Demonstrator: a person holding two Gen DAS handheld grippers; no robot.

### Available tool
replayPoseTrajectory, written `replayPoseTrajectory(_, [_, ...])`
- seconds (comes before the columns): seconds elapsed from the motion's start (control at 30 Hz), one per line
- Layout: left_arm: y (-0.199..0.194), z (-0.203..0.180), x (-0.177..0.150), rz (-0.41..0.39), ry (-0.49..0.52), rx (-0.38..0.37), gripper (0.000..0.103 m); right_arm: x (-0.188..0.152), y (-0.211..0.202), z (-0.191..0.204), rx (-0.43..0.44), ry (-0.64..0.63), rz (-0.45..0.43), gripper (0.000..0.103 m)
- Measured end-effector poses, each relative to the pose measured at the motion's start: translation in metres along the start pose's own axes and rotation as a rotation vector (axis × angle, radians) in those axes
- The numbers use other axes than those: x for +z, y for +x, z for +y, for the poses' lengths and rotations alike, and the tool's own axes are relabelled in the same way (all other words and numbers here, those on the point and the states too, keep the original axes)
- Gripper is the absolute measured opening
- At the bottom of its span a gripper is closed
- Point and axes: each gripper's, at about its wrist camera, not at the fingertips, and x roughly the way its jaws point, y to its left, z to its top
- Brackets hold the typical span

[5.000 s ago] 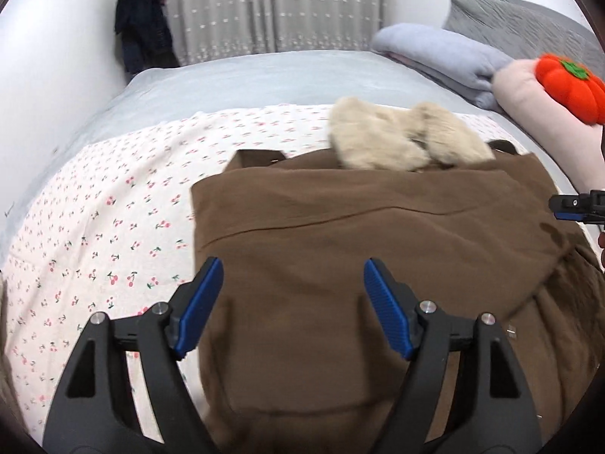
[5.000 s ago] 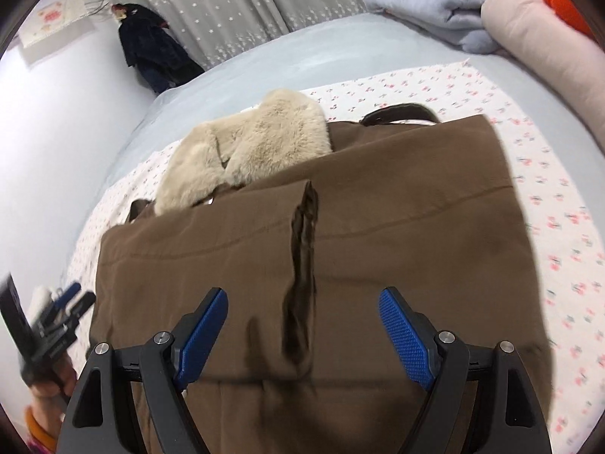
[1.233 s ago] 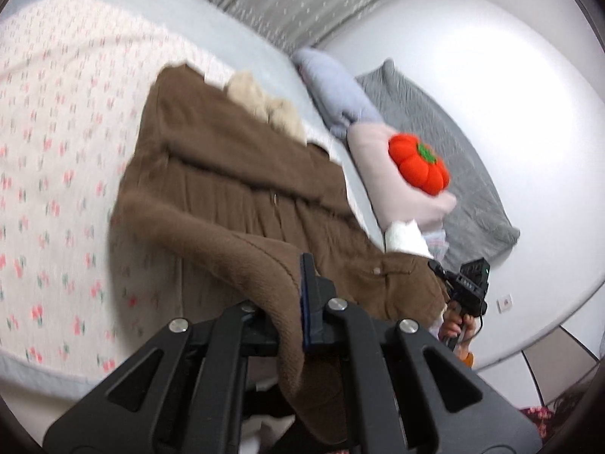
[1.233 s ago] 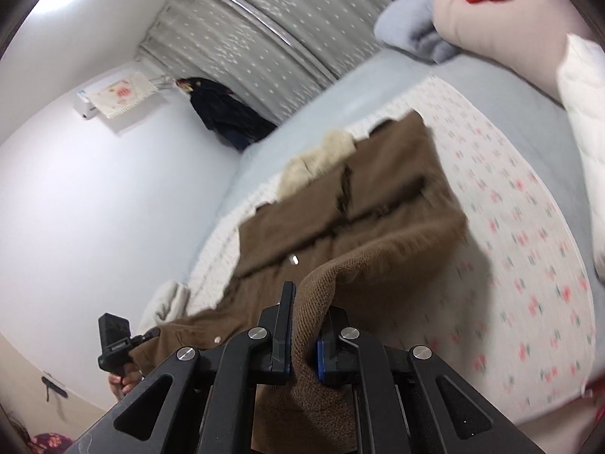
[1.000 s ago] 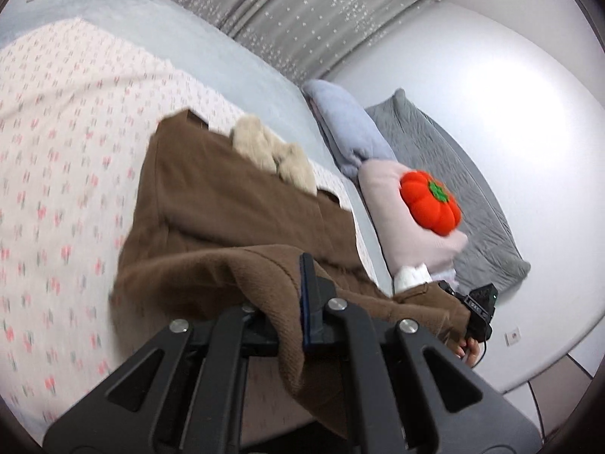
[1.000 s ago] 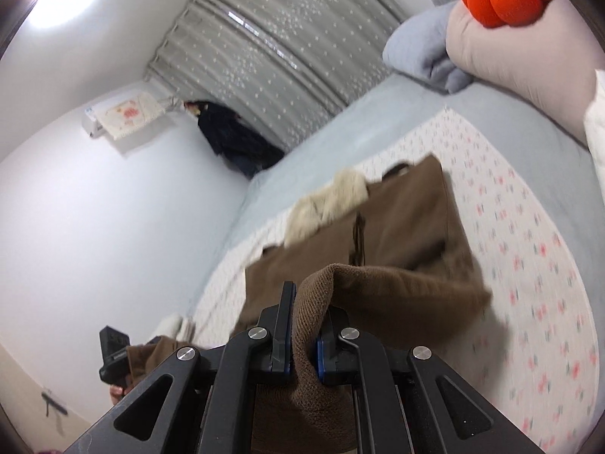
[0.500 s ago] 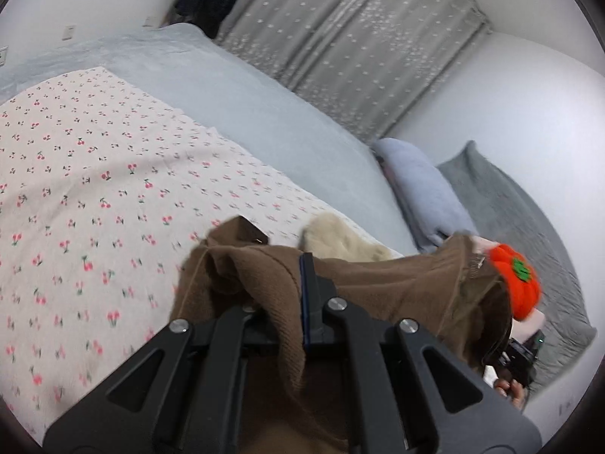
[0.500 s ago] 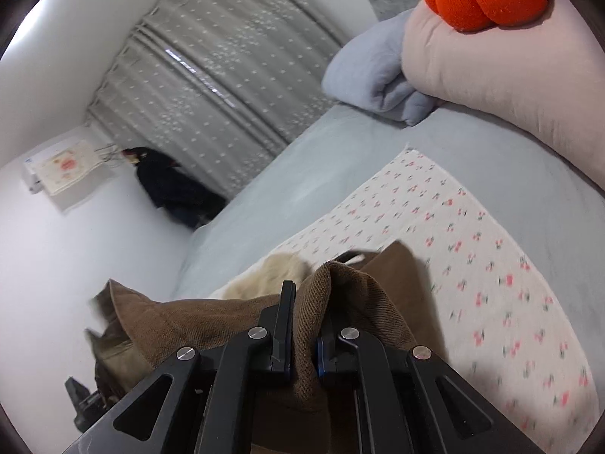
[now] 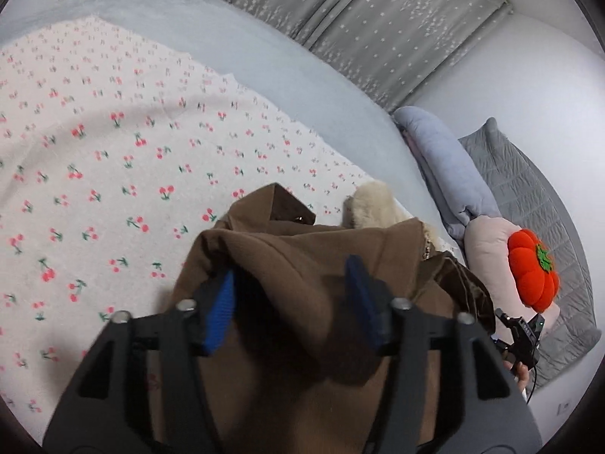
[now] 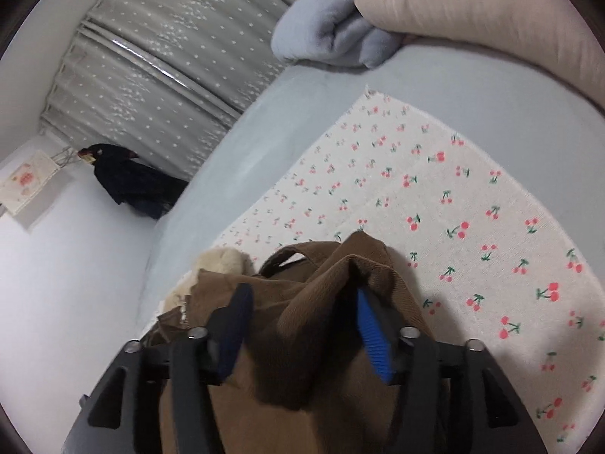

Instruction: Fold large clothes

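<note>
Coat [image 9: 302, 265] lies on the cherry sheet [image 9: 94, 151], hem folded up w/ fur collar [image 9: 372, 204] showing past the fold at the sheet's far edge. Left gripper [image 9: 291, 299] and right gripper [image 10: 302, 321]: jaws just opened, hem loose between pads, not pinched. Withdraw both straight back, level, w/o snagging; then flatten the fold, check edges line up.

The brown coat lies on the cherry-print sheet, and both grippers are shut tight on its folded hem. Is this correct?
Not quite. The brown coat does lie on the cherry-print sheet, but both wrist views show the left gripper and the right gripper open. Their jaws have just been opening, and the hem sits loose between the blue pads.
</note>
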Motion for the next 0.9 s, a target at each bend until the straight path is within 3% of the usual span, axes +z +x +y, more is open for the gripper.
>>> replayPoseTrajectory(0.1, [-0.022, -0.004, -0.001, -0.064, 0.032, 0.019, 0.082, -0.006, -0.021, 0.019, 0.001, -0.102, -0.019, 0.066])
replayPoseTrajectory(0.33, [-0.015, -0.008, -0.008, -0.032, 0.049, 0.030, 0.082, -0.041, 0.001, 0.078, -0.119, -0.408, 0.103, 0.066])
replayPoseTrajectory(0.47, [-0.023, -0.010, -0.011, -0.096, 0.018, -0.004, 0.082, -0.057, 0.027, 0.101, -0.173, -0.503, 0.156, 0.066])
replayPoseTrajectory(0.57, [-0.030, -0.016, -0.010, -0.127, 0.040, -0.018, 0.082, -0.060, 0.048, 0.105, -0.213, -0.542, 0.168, 0.066])
replayPoseTrajectory(0.73, [-0.032, -0.021, -0.010, -0.085, 0.119, 0.002, 0.082, -0.065, 0.074, 0.091, -0.267, -0.524, 0.170, 0.066])
replayPoseTrajectory(0.9, [-0.023, -0.022, -0.017, -0.039, 0.211, 0.060, 0.083, -0.080, 0.079, 0.090, -0.292, -0.594, 0.140, 0.068])
